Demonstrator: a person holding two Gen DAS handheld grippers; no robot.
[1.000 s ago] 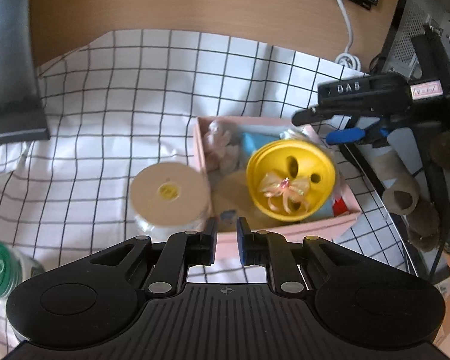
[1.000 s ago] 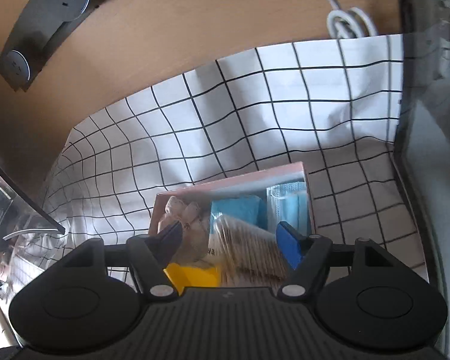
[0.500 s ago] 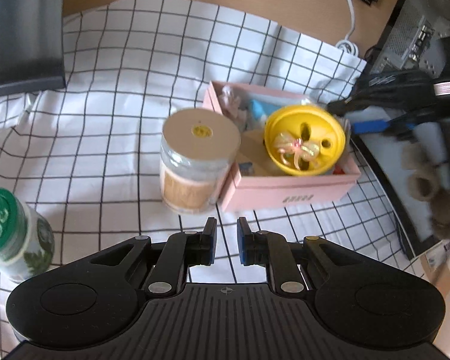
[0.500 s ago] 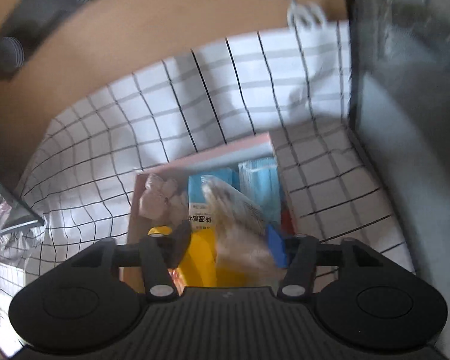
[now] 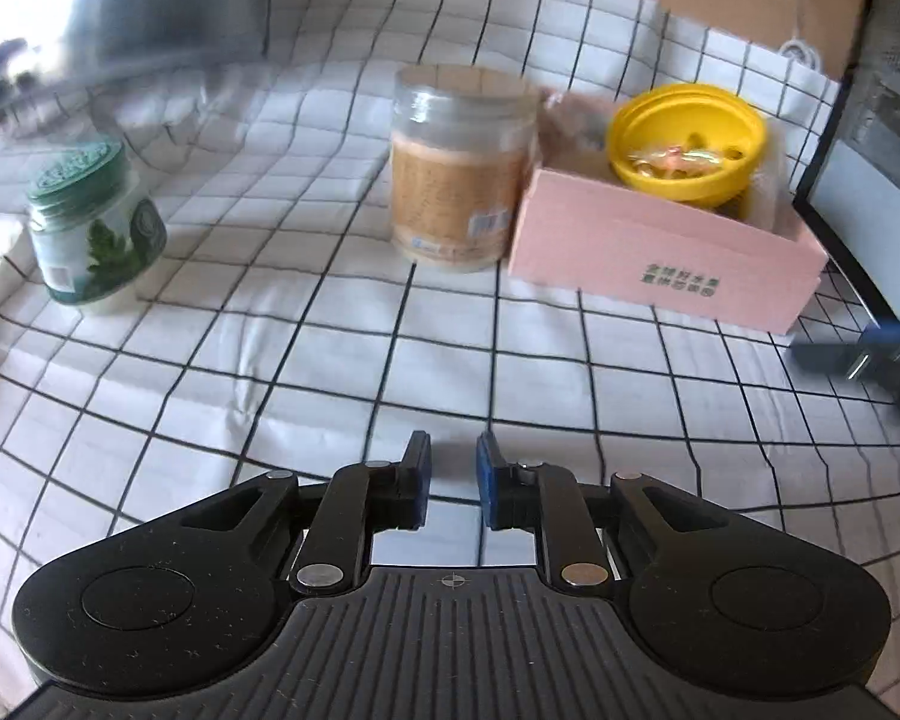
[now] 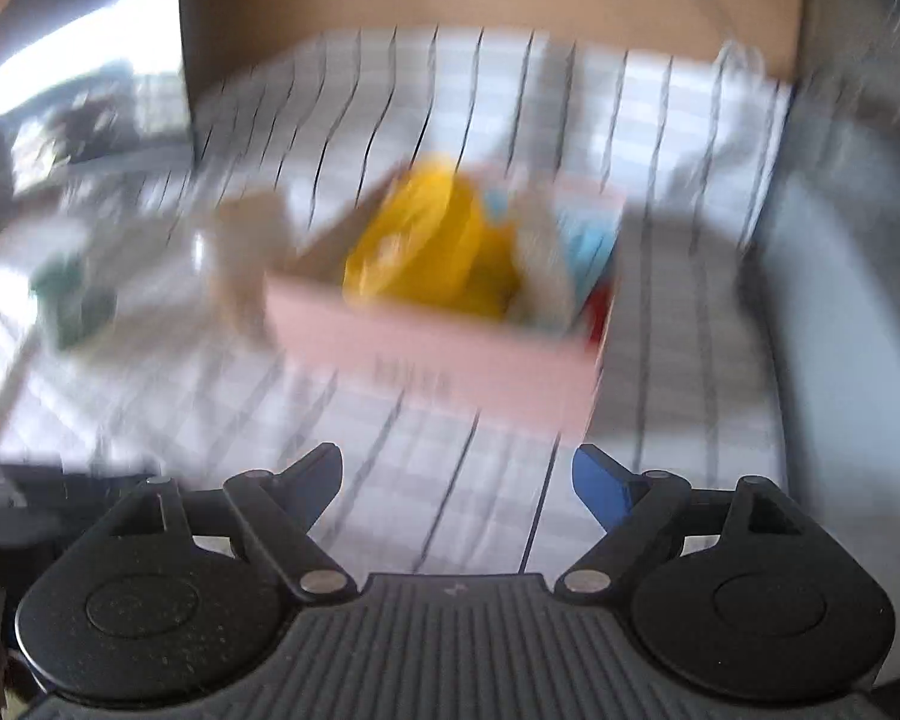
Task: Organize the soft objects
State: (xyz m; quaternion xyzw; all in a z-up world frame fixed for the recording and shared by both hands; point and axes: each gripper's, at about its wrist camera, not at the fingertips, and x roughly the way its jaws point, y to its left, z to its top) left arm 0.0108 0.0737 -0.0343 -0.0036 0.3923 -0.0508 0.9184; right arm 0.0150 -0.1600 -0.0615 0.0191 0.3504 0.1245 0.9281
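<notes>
Both tools, left [image 5: 453, 471] and right [image 6: 456, 480], now back from pink box [image 5: 666, 252], jaws opening, empty.

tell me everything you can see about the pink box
The pink box is a shallow open-topped rectangular carton, cardboard by the look of it, with small dark print on its near wall. It sits flat on the checked cloth, its left end right beside the clear jar, possibly touching. Inside, a yellow round lid-like piece rises above the rim; the blurred right wrist view also shows light blue and red items. Neither gripper touches it.
</notes>
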